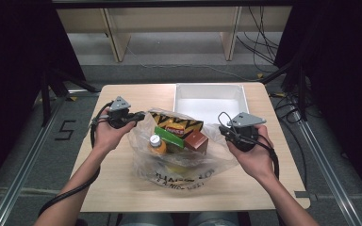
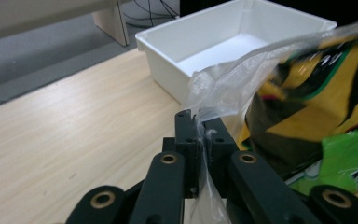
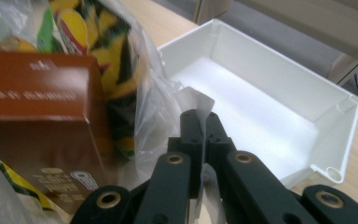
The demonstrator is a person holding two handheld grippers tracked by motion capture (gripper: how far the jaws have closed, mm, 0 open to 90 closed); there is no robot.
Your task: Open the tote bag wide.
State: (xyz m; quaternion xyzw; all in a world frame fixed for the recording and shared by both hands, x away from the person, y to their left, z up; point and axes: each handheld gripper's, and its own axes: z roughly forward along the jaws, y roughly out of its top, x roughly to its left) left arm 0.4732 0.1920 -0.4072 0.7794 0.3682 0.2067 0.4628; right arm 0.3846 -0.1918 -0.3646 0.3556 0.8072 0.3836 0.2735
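Observation:
A clear plastic bag (image 1: 179, 162) lies on the table middle, its mouth pulled wide. Inside are a yellow-and-black snack bag (image 1: 176, 122), a green packet (image 1: 168, 136), a brown carton (image 1: 197, 140) and an orange bottle with a white cap (image 1: 156, 143). My left gripper (image 1: 139, 115) is shut on the bag's left rim; the film (image 2: 223, 84) is pinched between its jaws (image 2: 203, 126). My right gripper (image 1: 222, 129) is shut on the right rim, film (image 3: 193, 100) caught between its fingertips (image 3: 200, 123). The brown carton (image 3: 37, 112) sits just left of it.
An empty white bin (image 1: 209, 100) stands at the table's far right, right behind the bag; it also appears as the white bin (image 2: 223, 42) and white bin (image 3: 270, 102). Bare wooden tabletop (image 1: 122, 188) lies to the left and front. Cables trail on the floor beyond.

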